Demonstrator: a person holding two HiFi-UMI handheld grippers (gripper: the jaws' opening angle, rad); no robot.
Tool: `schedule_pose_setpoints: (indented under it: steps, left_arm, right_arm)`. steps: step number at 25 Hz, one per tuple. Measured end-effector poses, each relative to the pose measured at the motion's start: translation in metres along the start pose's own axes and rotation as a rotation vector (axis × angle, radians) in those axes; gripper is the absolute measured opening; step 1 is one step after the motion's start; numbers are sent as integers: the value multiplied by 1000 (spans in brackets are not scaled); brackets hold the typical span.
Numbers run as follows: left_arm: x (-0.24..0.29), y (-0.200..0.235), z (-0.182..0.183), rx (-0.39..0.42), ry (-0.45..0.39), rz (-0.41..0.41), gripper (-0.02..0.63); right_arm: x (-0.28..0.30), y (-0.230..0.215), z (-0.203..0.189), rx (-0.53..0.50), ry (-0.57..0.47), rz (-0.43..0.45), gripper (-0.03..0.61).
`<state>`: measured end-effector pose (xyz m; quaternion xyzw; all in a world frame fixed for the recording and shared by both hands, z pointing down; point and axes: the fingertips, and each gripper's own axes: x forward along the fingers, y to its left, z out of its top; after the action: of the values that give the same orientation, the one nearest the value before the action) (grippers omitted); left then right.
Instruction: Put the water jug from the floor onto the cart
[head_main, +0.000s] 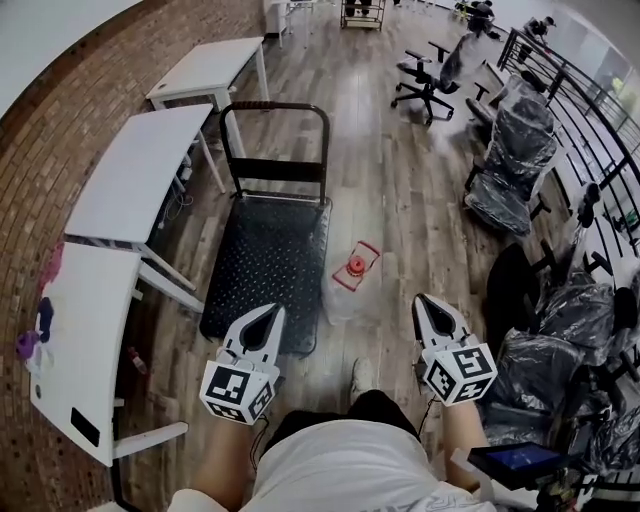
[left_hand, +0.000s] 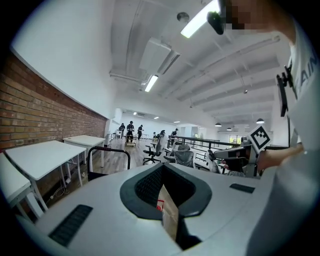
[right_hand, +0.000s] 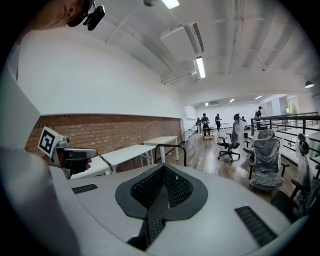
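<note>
Hovering low over the wooden floor (head_main: 400, 200), both claws point forward. The right gripper (head_main: 426, 303) is clenched tight on nothing. The left gripper (head_main: 273, 314) shows a thin slit between its jaws, nothing gripped. The water jug (head_main: 352, 285) sits on the floor, just beside the black cart (head_main: 262, 262), at its right edge.

Left tongs (head_main: 272, 314) stand narrowly parted, empty; right tongs (head_main: 427, 303) are pressed together; both point forward, nearly level, side by side.
</note>
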<state>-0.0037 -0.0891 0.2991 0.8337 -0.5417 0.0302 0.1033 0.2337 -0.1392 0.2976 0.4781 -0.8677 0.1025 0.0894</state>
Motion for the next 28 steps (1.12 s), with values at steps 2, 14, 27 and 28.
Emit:
schedule_pose_setpoints:
  steps: [2,14,27,28]
  left_arm:
    - [21,1,5,1,4,18,0]
    - [118,7,16,4,66,152,1]
    - [168,48,-14,-46,109,161,2]
    - [169,51,-16,-39,114,157,1]
  right_arm:
    - [17,-21,4,10,-1,16,3]
    - [104,-125,1,63,27,110,3]
    - [172,-135,-40,84,118,111,3]
    - [174,-134,-43,77,127,105,3]
